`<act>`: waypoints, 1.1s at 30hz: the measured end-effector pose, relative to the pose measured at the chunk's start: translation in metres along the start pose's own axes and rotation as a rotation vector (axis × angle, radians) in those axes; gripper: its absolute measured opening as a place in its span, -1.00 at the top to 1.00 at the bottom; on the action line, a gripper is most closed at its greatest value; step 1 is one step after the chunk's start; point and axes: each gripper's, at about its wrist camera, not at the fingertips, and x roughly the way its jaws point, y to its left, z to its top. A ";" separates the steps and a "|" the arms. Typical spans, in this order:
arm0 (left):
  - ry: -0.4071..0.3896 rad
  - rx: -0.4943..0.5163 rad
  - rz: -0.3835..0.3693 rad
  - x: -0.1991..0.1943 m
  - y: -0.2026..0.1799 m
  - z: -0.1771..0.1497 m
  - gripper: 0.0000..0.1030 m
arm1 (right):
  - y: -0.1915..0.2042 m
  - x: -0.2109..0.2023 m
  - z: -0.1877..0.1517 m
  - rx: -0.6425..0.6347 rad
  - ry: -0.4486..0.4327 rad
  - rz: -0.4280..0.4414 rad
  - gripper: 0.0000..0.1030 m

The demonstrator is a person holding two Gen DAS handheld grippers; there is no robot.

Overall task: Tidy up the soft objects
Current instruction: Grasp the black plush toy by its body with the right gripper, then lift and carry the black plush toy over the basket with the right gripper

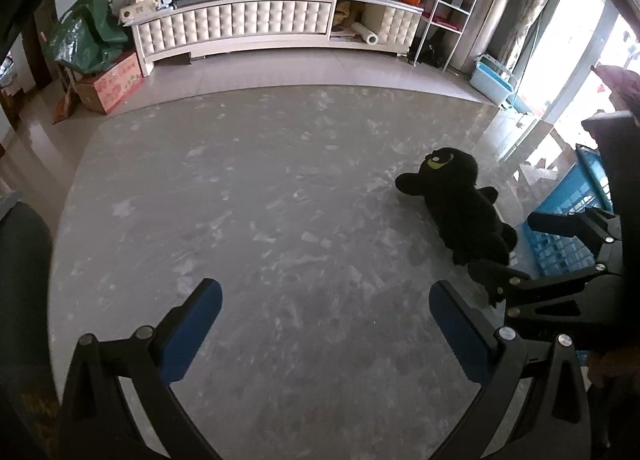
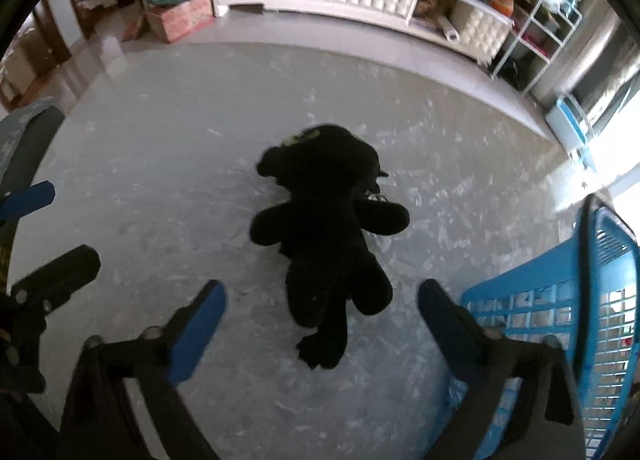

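At the far left a crumpled green plastic bag (image 1: 86,34) slumps on a printed pink cardboard box (image 1: 110,82). Beside it runs a long, low cabinet (image 1: 256,24) with a cream quilted front, its top crowded with boxes and packets; a thin white wire shelf rack (image 1: 448,16) stands at its right end.

The floor (image 1: 240,200) is smooth grey stone with pale, brushed-looking flecks and a dull shine.

The left gripper (image 1: 326,322) hangs released above bare floor, its flat blue pads on black angular arms spread wide with nothing between them.

To its right the black plush toy (image 2: 328,244) lies flat on the floor, fuzzy and rounded, stubby limbs splayed, a yellow-green eye on its head. The right gripper (image 2: 322,320) is also unclenched; the toy's lower end shows between its blue pads, neither pad pressing it.

Just right of the toy stands a blue plastic basket (image 2: 608,300) with lattice walls.
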 end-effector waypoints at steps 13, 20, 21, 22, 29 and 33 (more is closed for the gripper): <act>0.038 0.024 -0.024 0.032 -0.008 0.002 -1.00 | -0.011 0.032 0.008 0.060 0.087 0.022 -0.09; 0.031 0.041 -0.001 0.028 -0.013 -0.002 -1.00 | -0.006 0.036 -0.004 0.042 0.068 0.021 0.16; 0.028 0.040 -0.001 0.027 -0.014 -0.002 -1.00 | -0.006 0.035 -0.006 0.038 0.061 0.021 0.17; 0.027 0.039 0.000 0.026 -0.014 -0.002 -1.00 | -0.004 0.032 -0.005 0.032 0.054 0.025 0.18; 0.022 0.037 0.015 0.008 -0.017 -0.008 -1.00 | 0.008 0.009 -0.016 -0.004 0.023 0.086 0.20; 0.004 0.028 0.022 -0.014 -0.019 -0.015 -1.00 | 0.015 -0.009 -0.026 -0.008 0.016 0.118 0.20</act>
